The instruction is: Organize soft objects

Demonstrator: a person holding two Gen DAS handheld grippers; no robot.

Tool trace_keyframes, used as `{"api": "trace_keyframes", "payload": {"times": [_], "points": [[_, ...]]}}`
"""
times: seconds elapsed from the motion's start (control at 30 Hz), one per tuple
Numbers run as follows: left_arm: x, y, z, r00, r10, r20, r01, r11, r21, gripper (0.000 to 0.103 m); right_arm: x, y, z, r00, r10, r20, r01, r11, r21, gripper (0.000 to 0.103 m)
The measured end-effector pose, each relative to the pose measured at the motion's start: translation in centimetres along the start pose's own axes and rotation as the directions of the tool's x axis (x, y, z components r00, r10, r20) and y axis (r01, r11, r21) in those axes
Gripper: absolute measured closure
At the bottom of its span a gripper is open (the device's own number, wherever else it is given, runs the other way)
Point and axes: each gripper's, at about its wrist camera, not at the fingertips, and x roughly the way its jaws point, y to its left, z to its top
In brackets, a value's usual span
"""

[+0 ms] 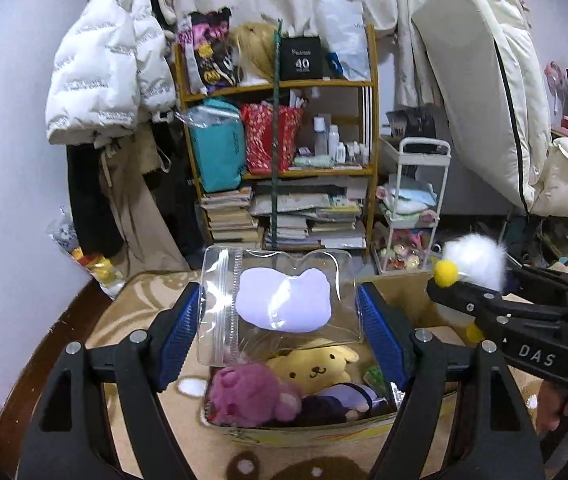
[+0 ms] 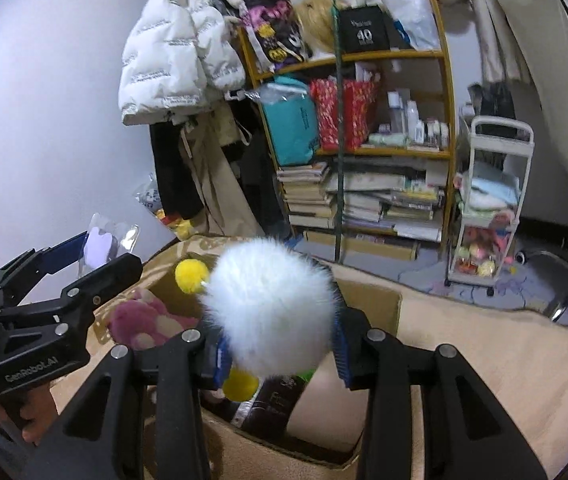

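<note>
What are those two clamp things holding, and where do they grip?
The left gripper pinches a clear zip pouch by its two side edges. The right gripper squeezes a white fluffy pompom toy around its middle.

Black tool [image 1: 280, 328], blue ribbed pads [image 1: 380, 336], silver screws.

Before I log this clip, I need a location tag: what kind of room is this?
Most likely a lived-in bedroom. A wooden bookshelf stuffed with books and bags stands against the wall, a white puffer jacket hangs beside it, and a mattress leans upright at the right.
</note>
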Motion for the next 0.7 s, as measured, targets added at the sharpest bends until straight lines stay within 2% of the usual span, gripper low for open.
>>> {"api": "trace_keyframes", "payload": {"times": [0.13,0.2,0.27,0.43,0.5,0.57,0.7], "points": [[0.9,-0.5,-0.3,0.999,-0.008,-0.04,0.009,1.0,0.026,0.025,0.8,-0.9,-0.4,1.0,-0.01,-0.025,0.011,1.0,0.026,0.06],[1.1,-0.6,-0.5,0.999,0.001,-0.048,0.0,1.0,0.019,0.015,1.1,-1.2,-0.4,1.0,0.005,-0.03,-0.004,0.999,0.039,0.059],[0.9,-0.4,-0.6,0.999,-0.002,-0.043,0.002,1.0,0.011,0.014,1.4,-1.1,-0.4,0.999,0.007,-0.036,-0.006,0.999,0.033,0.057],[0.4,0.1,-0.8,0.998,0.032,-0.047,-0.031,0.999,0.02,0.012,1.4,-0.7,-0.7,0.999,0.01,-0.041,-0.009,0.999,0.033,0.037],[-0.3,0.5,-1.0,0.998,0.046,-0.04,-0.046,0.999,0.02,0.006,1.3,-0.4,-0.7,0.999,-0.005,-0.033,0.006,1.0,0.029,0.026],[-1.0,1.0,-1.1,0.998,0.054,-0.035,-0.054,0.998,0.016,0.005,0.7,0.3,-0.7,1.0,-0.02,-0.016,0.02,1.0,0.008,0.015],[-2.7,1.7,-1.3,0.997,0.07,-0.033,-0.07,0.997,0.011,0.005,-0.9,1.5,-0.5,0.999,-0.037,0.016,0.037,0.999,-0.009,0.005]]}}
